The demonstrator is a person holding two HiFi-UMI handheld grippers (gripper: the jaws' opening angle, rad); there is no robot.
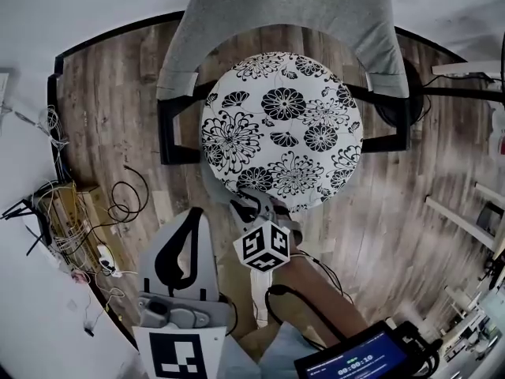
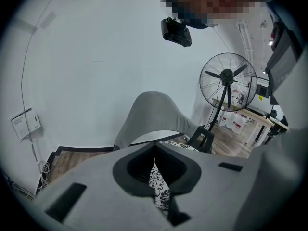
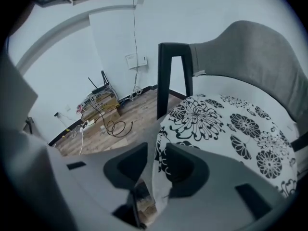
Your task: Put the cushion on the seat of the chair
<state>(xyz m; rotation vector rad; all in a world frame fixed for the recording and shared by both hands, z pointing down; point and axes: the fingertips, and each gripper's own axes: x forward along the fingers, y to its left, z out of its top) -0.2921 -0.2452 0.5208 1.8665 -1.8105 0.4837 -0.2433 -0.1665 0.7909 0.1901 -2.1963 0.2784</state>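
Cushion (image 1: 280,129) lies flat on the chair (image 1: 284,10) seat, upper centre of the head view, with the grey backrest curving behind it. My right gripper (image 1: 254,205) has its fingers pinched on the cushion's near edge at frame centre; the right gripper view shows the floral fabric clamped between them. Left gripper (image 1: 192,215) sits lower left, near the cushion rim but not touching it, over the wood floor (image 1: 110,117), fingers closed together on nothing, with only a thin slit showing the print beyond.
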